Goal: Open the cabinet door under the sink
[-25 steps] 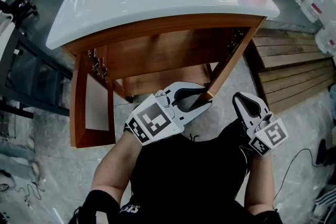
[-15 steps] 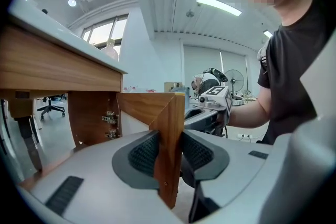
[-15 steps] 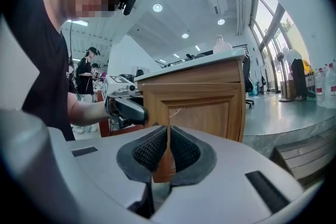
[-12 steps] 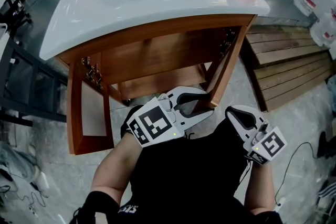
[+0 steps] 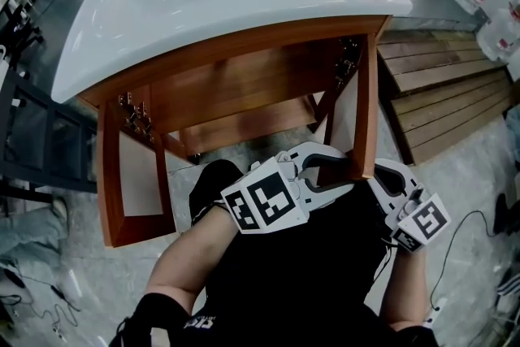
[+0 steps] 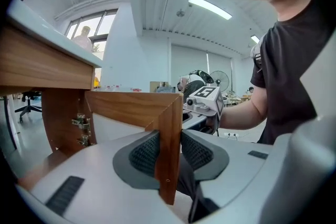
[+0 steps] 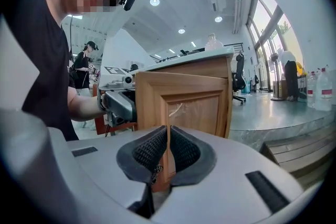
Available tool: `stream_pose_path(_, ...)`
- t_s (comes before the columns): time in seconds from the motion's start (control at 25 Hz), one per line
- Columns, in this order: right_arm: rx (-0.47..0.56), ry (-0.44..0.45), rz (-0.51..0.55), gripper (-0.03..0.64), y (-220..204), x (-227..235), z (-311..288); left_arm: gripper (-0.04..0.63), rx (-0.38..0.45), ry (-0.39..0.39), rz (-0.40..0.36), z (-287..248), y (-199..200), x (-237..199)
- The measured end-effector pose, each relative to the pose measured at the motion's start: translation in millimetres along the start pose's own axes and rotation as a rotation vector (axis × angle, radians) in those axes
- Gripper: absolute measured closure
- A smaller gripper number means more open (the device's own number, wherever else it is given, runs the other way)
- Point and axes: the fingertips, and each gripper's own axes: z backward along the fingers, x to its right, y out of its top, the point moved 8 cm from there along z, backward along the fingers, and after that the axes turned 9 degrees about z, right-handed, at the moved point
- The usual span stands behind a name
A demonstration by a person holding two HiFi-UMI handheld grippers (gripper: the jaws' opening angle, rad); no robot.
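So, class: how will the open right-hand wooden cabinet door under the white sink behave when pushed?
The wooden cabinet door probably swings freely: it hangs on metal hinges and already stands wide open. Likely stiff, not floppy: a thick wooden frame surrounds its flat panel.
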Motion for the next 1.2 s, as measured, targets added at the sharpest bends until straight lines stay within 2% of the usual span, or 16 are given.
stream_pose_path(0.24,-0.028,-0.071,-0.041,0.584,-13,22,38,0.470,0.014,-0.071,-0.013,-38,6,4)
stream_pose_path(0.36,-0.059,-0.124,-0.040,0.584,-24,33,54,0.503,0.029,-0.086,-0.019,-53,11,4)
stream_pose_path(0.4,-0.050,-0.158,-0.066,0.617,-27,39,60,0.503,0.028,-0.084,-0.026,-56,12,4)
stream_pose_path(0.48,0.009,-0.225,-0.145,0.617,-32,53,75,0.503,0.021,-0.079,-0.032,-62,11,1)
stream_pose_path(0.6,0.067,-0.221,-0.215,0.604,-35,65,86,0.504,0.017,-0.067,-0.009,-66,6,-8)
stream_pose_path(0.76,0.051,-0.246,-0.185,0.604,-38,66,78,0.503,0.024,-0.041,0.015,-66,-1,-14)
stream_pose_path(0.96,0.092,-0.273,-0.213,0.604,-43,62,82,0.503,0.019,-0.014,0.037,-65,-13,-16)
stream_pose_path(1.2,0.054,-0.266,-0.202,0.604,-49,58,84,0.508,0.006,0.075,0.110,-78,-24,-27)
